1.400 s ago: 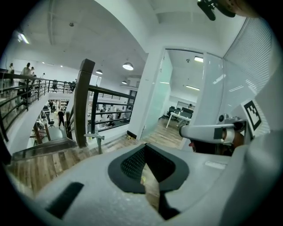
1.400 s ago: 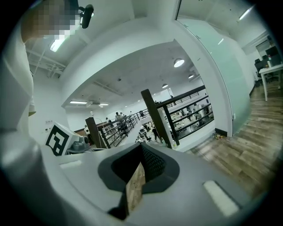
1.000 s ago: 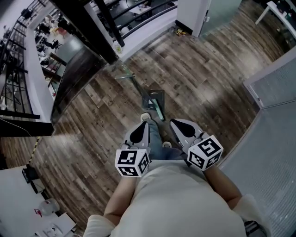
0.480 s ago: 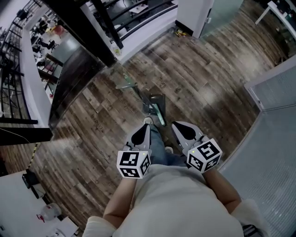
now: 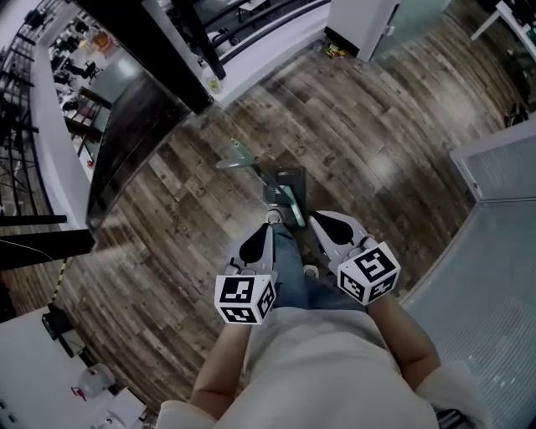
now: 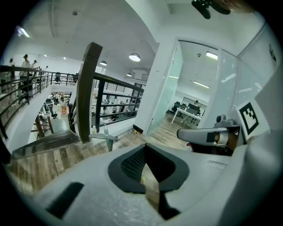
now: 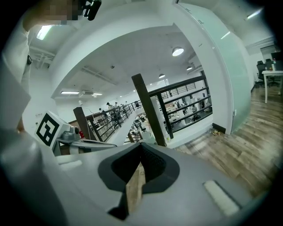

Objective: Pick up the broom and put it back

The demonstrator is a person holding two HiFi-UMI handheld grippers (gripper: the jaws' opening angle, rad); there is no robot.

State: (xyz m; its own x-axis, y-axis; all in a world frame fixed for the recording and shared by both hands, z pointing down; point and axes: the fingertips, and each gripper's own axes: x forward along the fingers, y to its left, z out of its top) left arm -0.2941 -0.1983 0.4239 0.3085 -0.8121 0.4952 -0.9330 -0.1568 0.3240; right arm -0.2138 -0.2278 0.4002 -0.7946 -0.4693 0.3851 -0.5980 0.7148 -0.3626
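A broom (image 5: pixel 289 204) with a pale green part (image 5: pixel 236 157) lies on the wooden floor together with a grey dustpan (image 5: pixel 285 180), just ahead of my feet. My left gripper (image 5: pixel 255 240) and right gripper (image 5: pixel 328 226) hang side by side over my legs, short of the broom and touching nothing. Both have their jaws together with nothing between them. In the left gripper view the pale green part (image 6: pixel 102 137) shows beyond the jaws (image 6: pixel 146 170). The right gripper view (image 7: pixel 140 170) shows no broom.
A dark railing post (image 5: pixel 180 63) and a glass balustrade stand beyond the broom. A white pillar (image 5: pixel 360 25) is at the far right, a frosted glass partition (image 5: pixel 502 167) on the right. A white table (image 5: pixel 92 394) with small items sits at the lower left.
The person has stepped forward: the broom and dustpan now lie closer to both grippers. The grippers have moved ahead and a little lower, still shut and empty.
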